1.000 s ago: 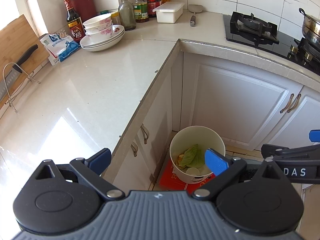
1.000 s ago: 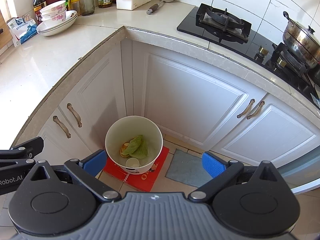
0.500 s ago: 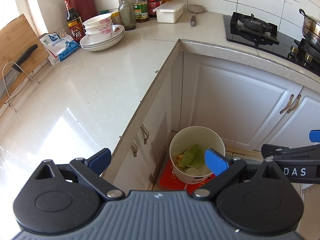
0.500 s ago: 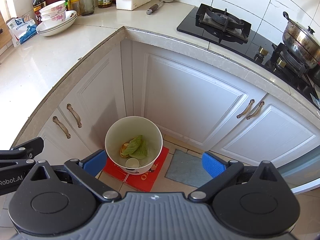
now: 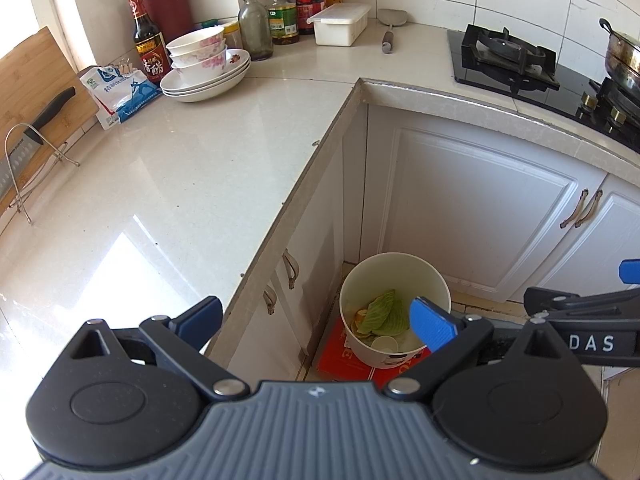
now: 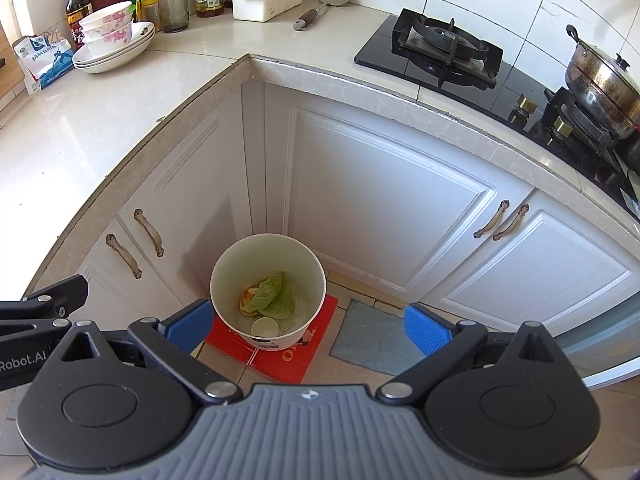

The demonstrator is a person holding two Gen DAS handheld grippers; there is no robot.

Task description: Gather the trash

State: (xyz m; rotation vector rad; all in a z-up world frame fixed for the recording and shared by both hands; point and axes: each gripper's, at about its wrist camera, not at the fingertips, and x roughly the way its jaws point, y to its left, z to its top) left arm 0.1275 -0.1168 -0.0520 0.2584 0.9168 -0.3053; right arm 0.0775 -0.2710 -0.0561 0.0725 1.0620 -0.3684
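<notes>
Right wrist view puts the white bin [image 6: 267, 292] on the floor in the cabinet corner, on a red box [image 6: 276, 350]. I hold my right gripper [image 6: 308, 326] and left gripper [image 5: 316, 320] above it, both with jaws wide apart and empty. I judge the drop step done. Next I would scan the surface [image 5: 180, 168] for more trash; I spot none loose. Inside the bin lie cabbage leaves [image 6: 274, 298], orange peel [image 6: 247, 300] and a small paper cup [image 6: 264, 327].

Bin [image 6: 267, 292] on cardboard [image 6: 276, 350] in cabinet corner, leaf [image 6: 272, 298] and cup [image 6: 265, 327] inside, mat [image 6: 372, 338] to its right
</notes>
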